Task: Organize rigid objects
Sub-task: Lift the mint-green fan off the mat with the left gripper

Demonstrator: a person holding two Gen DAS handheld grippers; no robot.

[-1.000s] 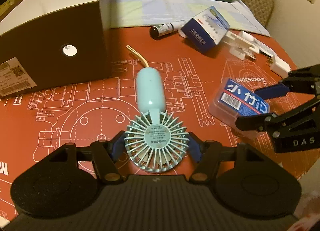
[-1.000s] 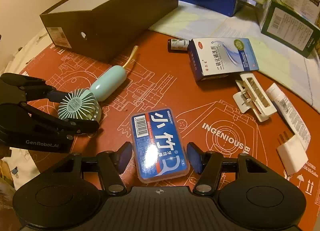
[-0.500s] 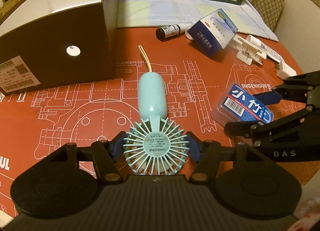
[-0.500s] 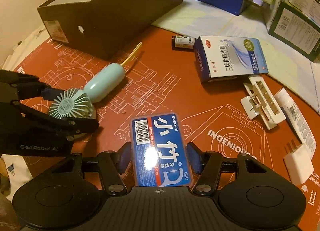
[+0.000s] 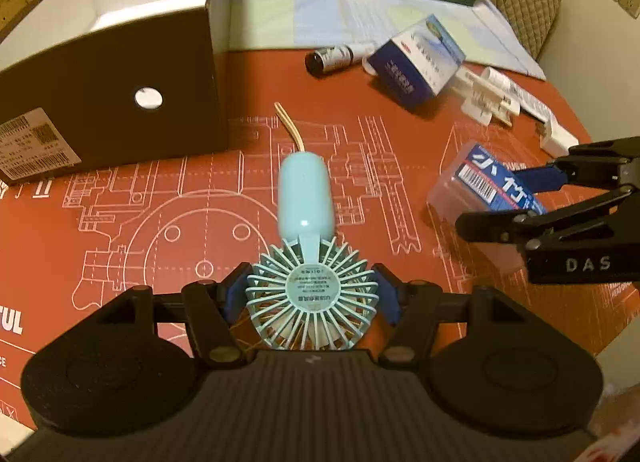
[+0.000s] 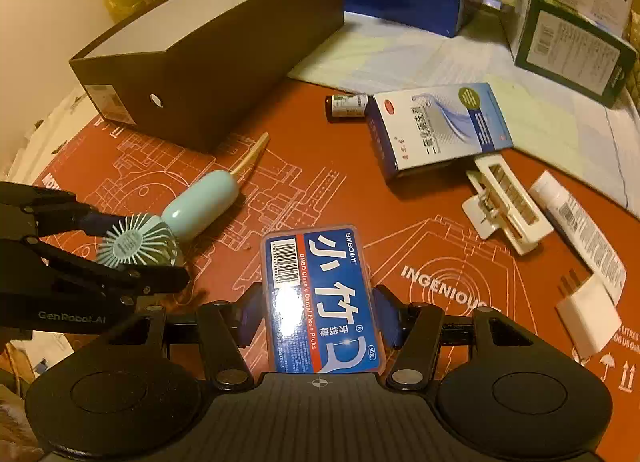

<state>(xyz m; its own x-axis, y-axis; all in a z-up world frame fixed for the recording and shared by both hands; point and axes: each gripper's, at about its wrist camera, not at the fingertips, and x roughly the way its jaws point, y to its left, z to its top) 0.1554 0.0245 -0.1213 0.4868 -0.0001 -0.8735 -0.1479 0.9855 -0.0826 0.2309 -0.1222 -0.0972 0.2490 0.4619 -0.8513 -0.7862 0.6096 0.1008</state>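
Blue pads of the right hand-held gripper (image 6: 318,316) pinch the long sides of a clear floss-pick box (image 6: 320,298) with a blue label, low in the middle of the right wrist view; its contents are hidden behind that label, and whether it rests on the mat or hangs just above it I cannot tell. At lower left of that view the left hand-held gripper (image 5: 311,294) clamps the round grille head of a mint-green handheld fan (image 5: 306,222), whose handle points away toward the big box, a tan strap trailing from its end. Both sit over a red mat (image 5: 160,214) printed with white blueprint lines, which covers the near part of the tabletop (image 6: 540,110); farther back lies pale, map-like paper. Beyond the fan, at upper left, stands one long dark brown cardboard box (image 6: 224,50), open-topped with a white inside, a round hole and a barcode sticker on its end; nothing shows inside from these angles. Mid-frame lie one small dark bottle (image 6: 346,106) on its side, touching or just beside one blue-and-white carton (image 6: 440,126), then toward the right one white slotted plastic clip (image 6: 508,210), one white tube (image 6: 576,230) and one white block (image 6: 588,318). Farthest back are a blue box (image 6: 404,2), a green carton (image 6: 572,46) and a quilted beige chair back (image 5: 520,2) against a pale wall.
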